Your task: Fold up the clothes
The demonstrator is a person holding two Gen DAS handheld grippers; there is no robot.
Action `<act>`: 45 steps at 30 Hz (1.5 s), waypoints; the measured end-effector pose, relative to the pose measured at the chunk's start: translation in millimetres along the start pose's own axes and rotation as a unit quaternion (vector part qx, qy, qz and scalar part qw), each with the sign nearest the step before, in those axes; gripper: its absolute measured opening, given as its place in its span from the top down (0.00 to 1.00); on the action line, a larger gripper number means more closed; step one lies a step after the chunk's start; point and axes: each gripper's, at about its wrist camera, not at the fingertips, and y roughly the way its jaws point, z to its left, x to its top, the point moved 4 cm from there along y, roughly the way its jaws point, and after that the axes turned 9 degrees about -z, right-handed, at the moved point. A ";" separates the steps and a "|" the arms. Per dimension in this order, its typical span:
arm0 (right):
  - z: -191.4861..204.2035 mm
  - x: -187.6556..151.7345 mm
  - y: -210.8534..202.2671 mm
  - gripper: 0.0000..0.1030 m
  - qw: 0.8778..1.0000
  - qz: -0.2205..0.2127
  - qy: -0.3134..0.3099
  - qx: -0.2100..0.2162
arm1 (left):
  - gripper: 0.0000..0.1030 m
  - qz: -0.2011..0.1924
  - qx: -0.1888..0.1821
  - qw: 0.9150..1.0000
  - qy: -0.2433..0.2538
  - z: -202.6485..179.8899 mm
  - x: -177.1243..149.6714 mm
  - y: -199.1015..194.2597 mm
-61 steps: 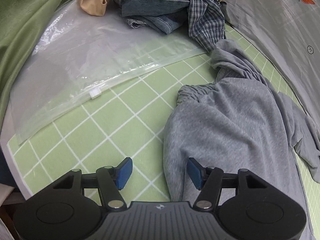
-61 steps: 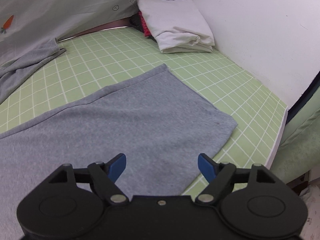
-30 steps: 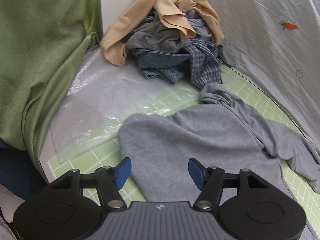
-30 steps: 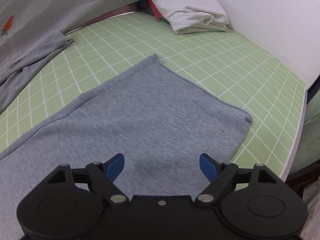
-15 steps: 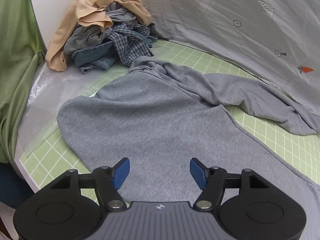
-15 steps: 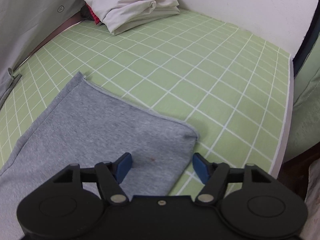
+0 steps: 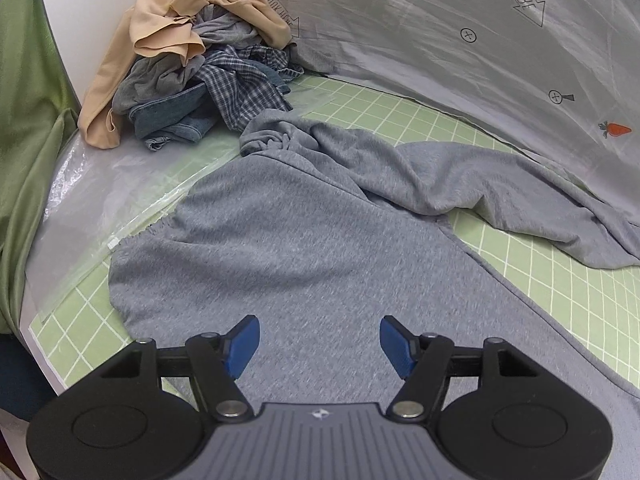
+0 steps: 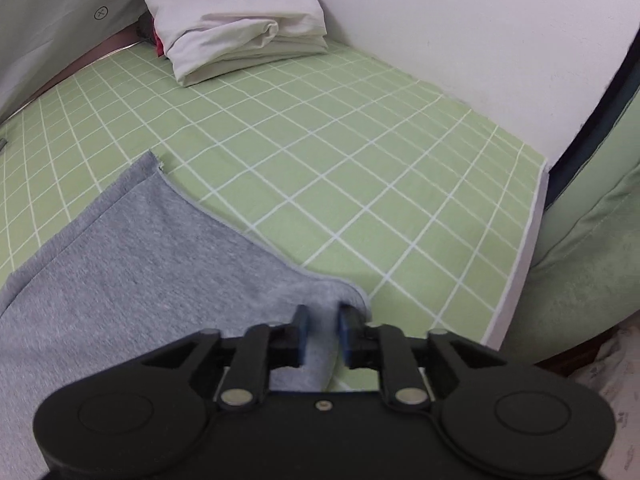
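Green checked mat (image 8: 360, 168) covers our worktop, with a grey printed sheet (image 7: 460, 40) hanging behind it. We've got the grey garment (image 7: 320, 240) spread out across the mat, its upper part bunched and a sleeve trailing off toward the sheet. Our left gripper (image 7: 319, 340) hovers over the garment's near edge with its blue pads wide apart, nothing in it. Our right gripper (image 8: 322, 330) is clenched on the garment's bottom corner (image 8: 344, 292), so a ridge of cloth is pinched up between the pads near the mat's front edge. Up in the far left corner sits the pile of unfolded clothes (image 7: 200, 72), tan one on top, plaid and denim under it, beside a clear plastic bag (image 7: 100, 200). A folded white stack (image 8: 236, 20) rests by the wall on the right side.
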 end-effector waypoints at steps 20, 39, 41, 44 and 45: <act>294.0 84.2 -0.6 0.07 0.977 -0.050 -0.071 0.195 | 0.18 0.053 0.062 0.996 -0.025 -24.5 67.8 149.0; 433.3 82.2 -4.1 1.00 0.938 -0.076 -0.190 0.278 | 0.08 0.090 0.088 0.991 -0.039 -20.3 54.0 172.6; 416.5 79.2 -3.6 1.00 0.942 -0.069 -0.184 0.272 | 0.08 0.091 0.087 0.991 -0.040 -19.8 52.5 168.7; 387.3 75.7 1.0 1.00 0.953 -0.045 -0.149 0.261 | 0.08 0.091 0.081 0.992 -0.039 -20.2 49.6 163.0; 379.0 76.2 3.1 0.96 0.956 -0.036 -0.127 0.260 | 0.08 0.093 0.079 0.992 -0.037 -21.0 48.0 162.7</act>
